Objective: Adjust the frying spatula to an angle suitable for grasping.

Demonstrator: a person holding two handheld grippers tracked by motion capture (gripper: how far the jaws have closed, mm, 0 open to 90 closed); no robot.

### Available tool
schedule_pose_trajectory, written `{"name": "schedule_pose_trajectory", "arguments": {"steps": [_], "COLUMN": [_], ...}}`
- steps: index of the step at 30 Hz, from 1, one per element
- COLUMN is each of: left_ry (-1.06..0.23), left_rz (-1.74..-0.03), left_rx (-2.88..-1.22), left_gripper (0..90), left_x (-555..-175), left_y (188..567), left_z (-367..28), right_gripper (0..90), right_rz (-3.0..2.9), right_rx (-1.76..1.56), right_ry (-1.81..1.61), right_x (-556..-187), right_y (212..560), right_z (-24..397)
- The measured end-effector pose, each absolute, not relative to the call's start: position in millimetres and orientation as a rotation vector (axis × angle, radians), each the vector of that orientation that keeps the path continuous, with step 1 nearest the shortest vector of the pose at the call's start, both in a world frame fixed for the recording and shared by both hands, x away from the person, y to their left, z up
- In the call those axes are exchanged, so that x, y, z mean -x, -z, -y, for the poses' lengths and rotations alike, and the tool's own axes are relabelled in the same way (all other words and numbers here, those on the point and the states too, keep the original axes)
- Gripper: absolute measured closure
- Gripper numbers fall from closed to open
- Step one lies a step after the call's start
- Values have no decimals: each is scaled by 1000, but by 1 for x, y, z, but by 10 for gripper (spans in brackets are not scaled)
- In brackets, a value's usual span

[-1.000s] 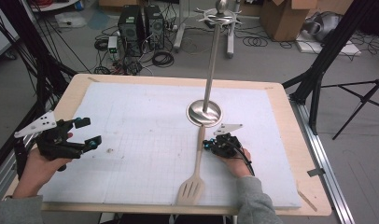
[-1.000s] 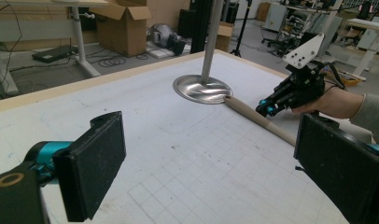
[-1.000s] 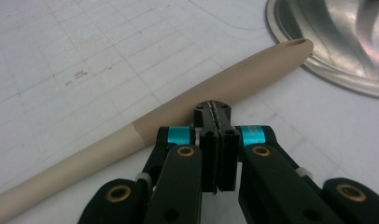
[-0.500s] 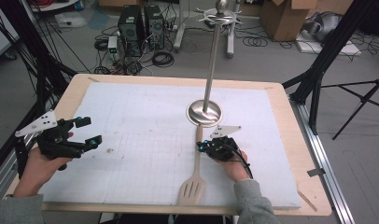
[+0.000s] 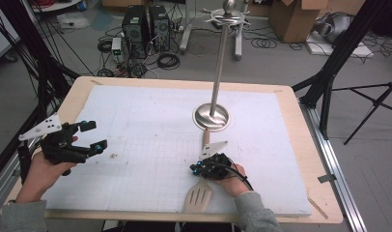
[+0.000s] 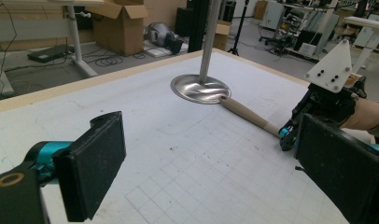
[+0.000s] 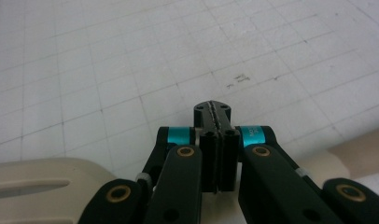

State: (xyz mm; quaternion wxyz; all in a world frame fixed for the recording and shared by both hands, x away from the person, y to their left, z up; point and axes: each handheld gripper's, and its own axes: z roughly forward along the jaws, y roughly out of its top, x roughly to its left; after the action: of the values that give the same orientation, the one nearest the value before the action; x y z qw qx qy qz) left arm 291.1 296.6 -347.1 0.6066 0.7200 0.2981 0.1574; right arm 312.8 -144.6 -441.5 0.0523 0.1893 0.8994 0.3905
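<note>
- Right gripper (image 5: pixel 198 167) is sitting clenched, jaws pressed pad to pad with nothing between them; the right gripper view is showing the pads meeting on a bare seam.
- It is hovering low over the cream slotted plastic spatula (image 5: pixel 200 193), crossing the handle from the person's right, tips pointing left past it. Spatula head is lying just under and behind the jaws, toward the table's near edge; the handle is running away from the gripper toward the stand.
- Can't tell whether the closed jaws are actually touching the handle or just riding above it; the hand is covering that spot in the high view.
- Guess: shut tips work as a pusher or probe for nudging the spatula, not for gripping it. A pickup would need the jaws opening first and straddling the handle.
- Far end of the handle is resting against the rim of the round polished steel base (image 5: pixel 211 116) of the tall utensil stand (image 5: pixel 219 67), well ahead of the right gripper. The hook ring at the pole's top looks bare, so the stand is holding nothing.
- Left gripper (image 5: pixel 93 135) is released, jaws standing wide apart with only mat between them, parked well off to the left of the spatula, facing across toward it and the stand. Likely waiting its turn or keeping clear.
- Everything is lying on the white gridded foam mat (image 5: pixel 146 121); no trays, bowls or other containers on it.
</note>
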Motion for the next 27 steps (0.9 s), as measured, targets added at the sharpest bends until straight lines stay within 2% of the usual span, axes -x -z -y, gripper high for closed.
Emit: {"name": "schedule_pose_trajectory", "arguments": {"steps": [27], "left_ry": [-346], "left_rz": [-684], "left_rx": [-1654], "left_gripper": [95], "left_x": [-294], "left_y": [347], "left_z": [-296], "right_gripper": [900], "right_rz": [-2754], "right_rx": [-637], "right_ry": [-1285], "right_x": [-305], "right_y": [441], "right_z": [204]}}
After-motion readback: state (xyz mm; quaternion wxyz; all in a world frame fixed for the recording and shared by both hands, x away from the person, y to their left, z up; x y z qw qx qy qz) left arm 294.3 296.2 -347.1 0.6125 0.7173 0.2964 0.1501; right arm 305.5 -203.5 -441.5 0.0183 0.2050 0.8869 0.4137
